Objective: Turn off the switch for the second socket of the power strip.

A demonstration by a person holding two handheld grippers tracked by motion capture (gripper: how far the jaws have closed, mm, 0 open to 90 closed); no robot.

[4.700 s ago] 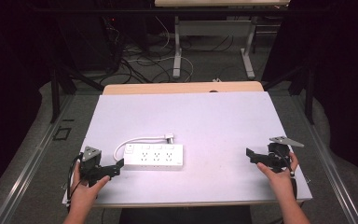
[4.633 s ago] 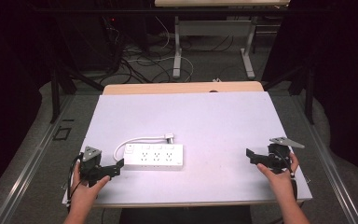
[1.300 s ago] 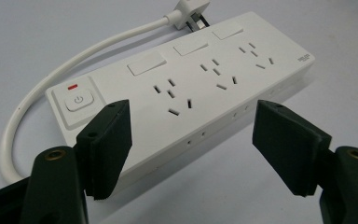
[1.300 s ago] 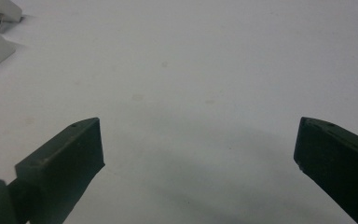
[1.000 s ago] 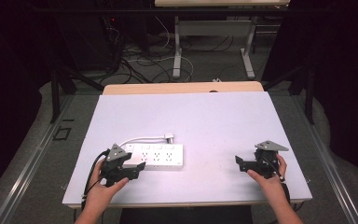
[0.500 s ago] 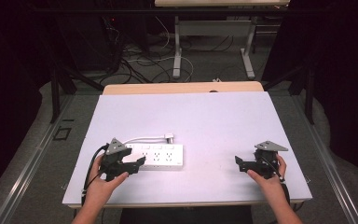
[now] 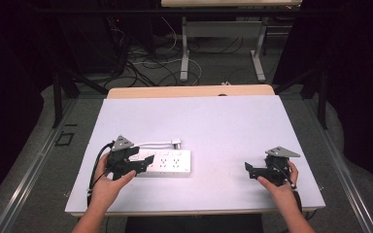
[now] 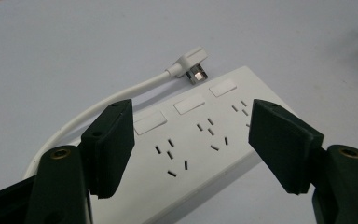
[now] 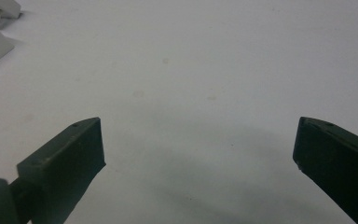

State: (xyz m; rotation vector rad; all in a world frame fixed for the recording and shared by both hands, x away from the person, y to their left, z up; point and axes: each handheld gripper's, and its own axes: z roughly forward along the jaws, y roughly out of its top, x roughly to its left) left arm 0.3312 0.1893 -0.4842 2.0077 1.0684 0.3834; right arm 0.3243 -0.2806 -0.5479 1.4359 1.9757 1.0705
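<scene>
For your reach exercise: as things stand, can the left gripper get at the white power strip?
Probably yes: the left gripper hovers open over the power strip, jaws straddling its end, nothing between.

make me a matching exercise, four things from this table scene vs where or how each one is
Things:
1. power strip
2. plug
3. left gripper
4. right gripper

States:
a. open over bare table
b. lying flat, white, several sockets
c. open, jaws either side of the strip's end
d. on the table at the strip's far edge, on a white cable

Pairs: 1-b, 2-d, 3-c, 4-a
</scene>
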